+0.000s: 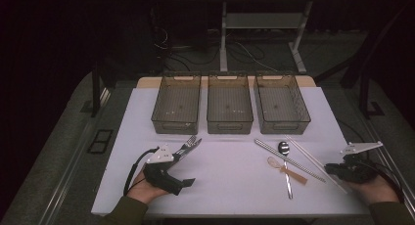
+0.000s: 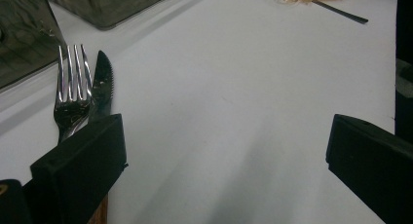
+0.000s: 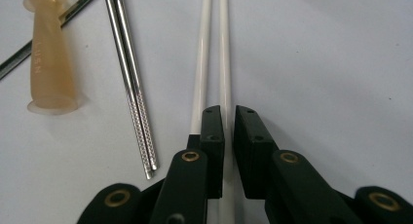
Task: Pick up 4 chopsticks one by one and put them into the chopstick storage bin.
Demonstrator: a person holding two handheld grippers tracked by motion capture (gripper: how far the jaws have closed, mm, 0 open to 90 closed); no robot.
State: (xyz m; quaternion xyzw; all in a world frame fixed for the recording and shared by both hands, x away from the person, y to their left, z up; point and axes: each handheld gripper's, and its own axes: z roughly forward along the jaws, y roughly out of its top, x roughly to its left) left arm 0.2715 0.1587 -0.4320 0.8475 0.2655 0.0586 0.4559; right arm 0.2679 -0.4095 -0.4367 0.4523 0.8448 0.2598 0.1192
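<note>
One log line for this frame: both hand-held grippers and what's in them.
left hand-held gripper: open, beside fork and knife | right hand-held gripper: nearly shut around white chopsticks | three bins: look empty

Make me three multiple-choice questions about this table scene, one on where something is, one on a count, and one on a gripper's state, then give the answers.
1. Where does the fork lie?
A. inside the middle bin
B. on the table beside the knife
C. across the white chopsticks

2. How many bins stand in the row at the far side of the table?
A. two
B. three
C. four

3. How do the left gripper jaws stand?
A. wide apart with nothing between them
B. shut on the fork
C. shut on a spoon

Answers: 1 B, the left gripper view shows the tines next to the serrated blade. 2 B, the high view shows three side by side. 3 A, bare table shows between them.
</note>
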